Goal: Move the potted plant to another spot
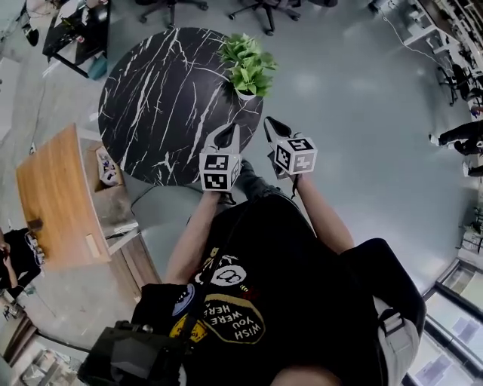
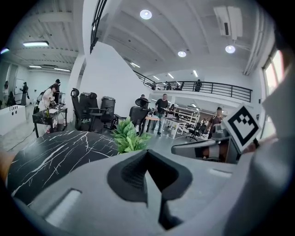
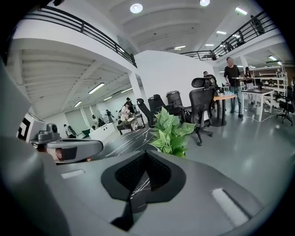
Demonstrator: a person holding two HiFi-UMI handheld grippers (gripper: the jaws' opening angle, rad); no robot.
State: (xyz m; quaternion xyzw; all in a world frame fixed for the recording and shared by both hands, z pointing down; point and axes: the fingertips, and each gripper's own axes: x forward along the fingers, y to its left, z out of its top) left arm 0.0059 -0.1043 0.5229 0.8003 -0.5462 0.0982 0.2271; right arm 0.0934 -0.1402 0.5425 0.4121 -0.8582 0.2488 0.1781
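Observation:
The potted plant, green leaves in a small white pot, stands at the right edge of the round black marble table. Both grippers hover just short of it, off the table's near edge. My left gripper is shut with nothing in it, below and slightly left of the pot. My right gripper is also shut and empty, to the pot's lower right. In the left gripper view the plant rises just beyond the closed tips. In the right gripper view the plant stands ahead, slightly right of the tips.
A wooden counter and an open cardboard box sit left of the table. Office chairs and a dark desk stand beyond it. Grey floor spreads to the right. People stand in the background.

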